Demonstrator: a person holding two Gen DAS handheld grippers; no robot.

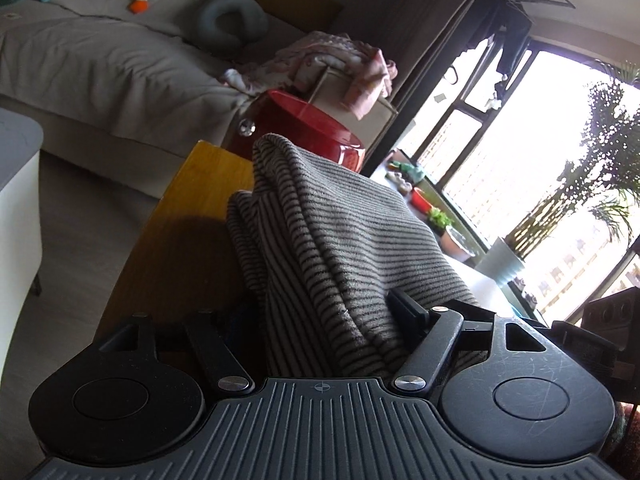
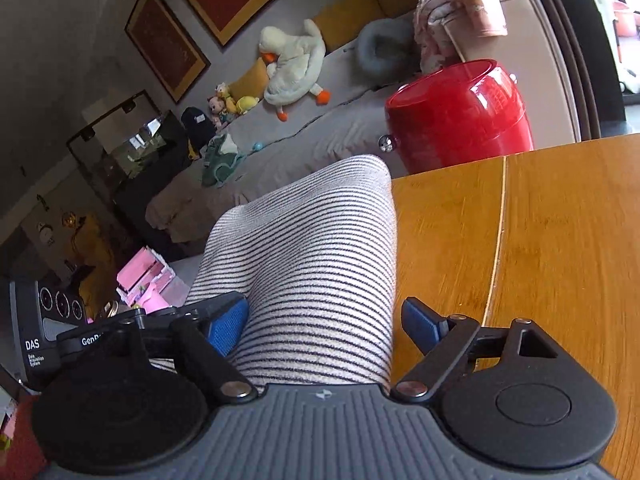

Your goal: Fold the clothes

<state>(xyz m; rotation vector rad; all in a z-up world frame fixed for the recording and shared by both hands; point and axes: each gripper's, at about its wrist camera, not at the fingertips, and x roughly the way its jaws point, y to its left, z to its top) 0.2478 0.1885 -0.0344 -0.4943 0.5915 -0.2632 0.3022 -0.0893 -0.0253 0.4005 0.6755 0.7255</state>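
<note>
A grey-and-black striped garment (image 1: 336, 240) lies bunched in folds between the fingers of my left gripper (image 1: 320, 312), above the wooden table (image 1: 204, 184). The left jaws look closed on the cloth; the left finger is hidden behind it. In the right wrist view the same striped garment (image 2: 312, 264) fills the gap of my right gripper (image 2: 324, 324). Its blue-padded fingers (image 2: 420, 324) stand apart, one on each side of the cloth. The right pad shows a small gap to the cloth. The garment hangs off the table's left edge (image 2: 436, 220).
A red round container (image 2: 460, 116) stands beyond the table. A grey sofa (image 1: 100, 60) holds a plush duck (image 2: 292, 68), a neck pillow (image 1: 232, 20) and a pink blanket (image 1: 340, 60). A bright window with plants (image 1: 560, 200) is at the right.
</note>
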